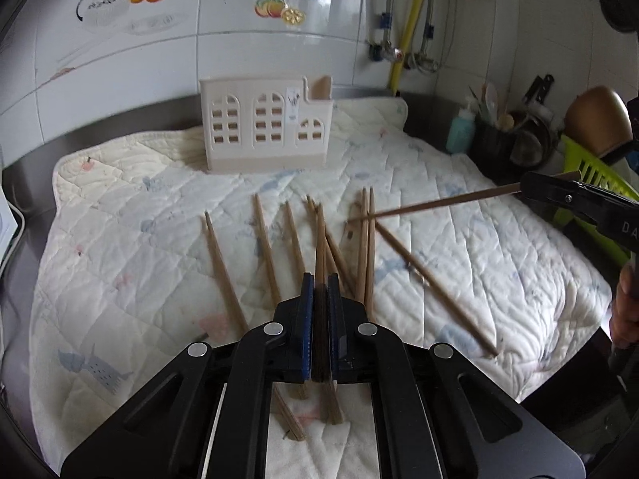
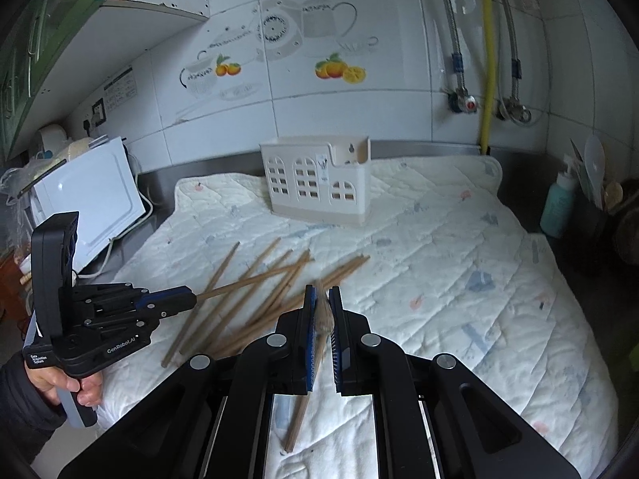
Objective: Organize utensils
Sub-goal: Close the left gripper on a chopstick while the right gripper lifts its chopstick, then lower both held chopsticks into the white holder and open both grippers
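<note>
A quilted mat (image 1: 459, 239) is covering a kitchen counter, chopsticks (image 1: 263, 247) lying scattered before a cream holder (image 1: 265, 125). Each gripper, left (image 1: 320, 279) and right (image 2: 322, 291), is pinching one chopstick; both sticks may be crossing and snagging.

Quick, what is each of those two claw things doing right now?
Left gripper: shut on a chopstick.
Right gripper: shut on another chopstick.
</note>
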`<action>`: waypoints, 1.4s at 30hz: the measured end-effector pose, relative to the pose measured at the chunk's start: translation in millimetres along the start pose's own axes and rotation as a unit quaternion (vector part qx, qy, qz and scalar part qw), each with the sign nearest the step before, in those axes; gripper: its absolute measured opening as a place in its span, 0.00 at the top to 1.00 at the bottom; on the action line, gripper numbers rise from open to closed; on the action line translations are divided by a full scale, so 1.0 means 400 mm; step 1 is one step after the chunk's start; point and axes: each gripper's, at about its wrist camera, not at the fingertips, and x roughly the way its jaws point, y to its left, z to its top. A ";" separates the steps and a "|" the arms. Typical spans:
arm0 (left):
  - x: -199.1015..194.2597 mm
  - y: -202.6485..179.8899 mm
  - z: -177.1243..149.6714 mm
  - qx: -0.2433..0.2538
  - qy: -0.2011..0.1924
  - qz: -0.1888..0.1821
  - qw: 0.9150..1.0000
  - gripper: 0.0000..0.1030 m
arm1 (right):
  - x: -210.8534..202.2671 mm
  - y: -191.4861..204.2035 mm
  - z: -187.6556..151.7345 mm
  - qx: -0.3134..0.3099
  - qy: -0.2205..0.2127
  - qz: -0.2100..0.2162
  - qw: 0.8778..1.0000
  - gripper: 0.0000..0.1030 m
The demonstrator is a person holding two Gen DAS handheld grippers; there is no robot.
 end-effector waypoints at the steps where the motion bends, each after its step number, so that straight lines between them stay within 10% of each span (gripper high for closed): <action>1: -0.004 0.004 0.010 -0.004 -0.002 -0.002 1.000 0.95 | -0.001 -0.001 0.010 -0.002 0.002 0.004 1.000 0.94; 20: -0.002 0.076 0.206 -0.045 -0.033 -0.002 0.998 0.95 | 0.050 -0.054 0.309 -0.027 0.017 0.060 0.998 0.94; 42: -0.059 0.099 0.666 0.020 -0.134 0.068 0.988 0.95 | 0.262 -0.061 0.681 -0.061 -0.035 -0.021 0.997 0.94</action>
